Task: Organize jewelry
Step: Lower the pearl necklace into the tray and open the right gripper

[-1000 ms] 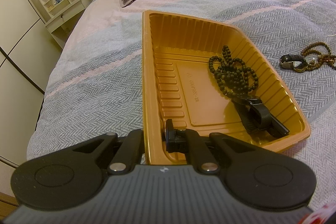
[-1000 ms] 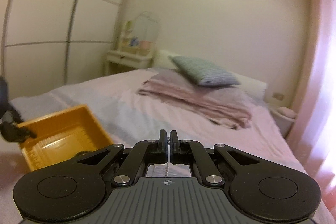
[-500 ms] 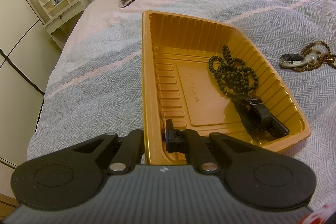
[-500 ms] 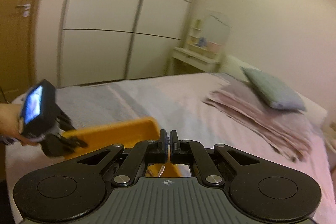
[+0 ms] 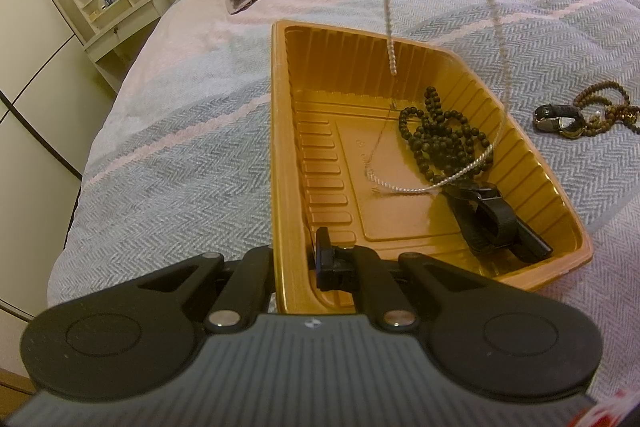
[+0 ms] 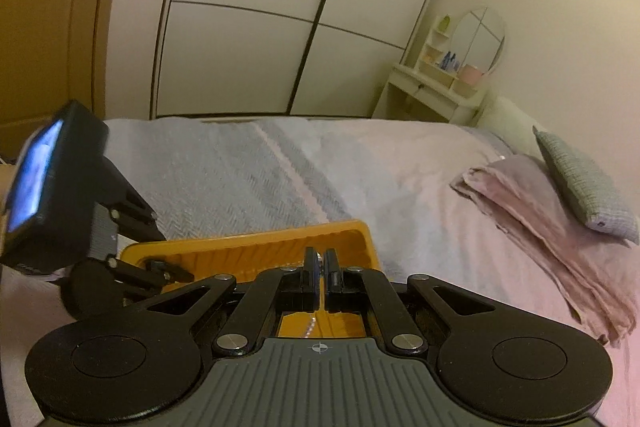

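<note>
Steadying the orange tray (image 5: 400,39) on the bed (image 5: 180,131): left gripper (image 5: 296,259), jaws pinching its near rim. Above it, right gripper (image 6: 319,269), jaws clamped on a pearl necklace (image 5: 472,171), dangling it so it pools beside the black beads (image 5: 436,135).

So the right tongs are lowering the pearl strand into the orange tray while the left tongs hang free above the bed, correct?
Not quite. The left tongs are not free: the left wrist view shows them clamped on the near wall of the orange tray. The rest holds: the right tongs dangle the pearl strand into it.
</note>
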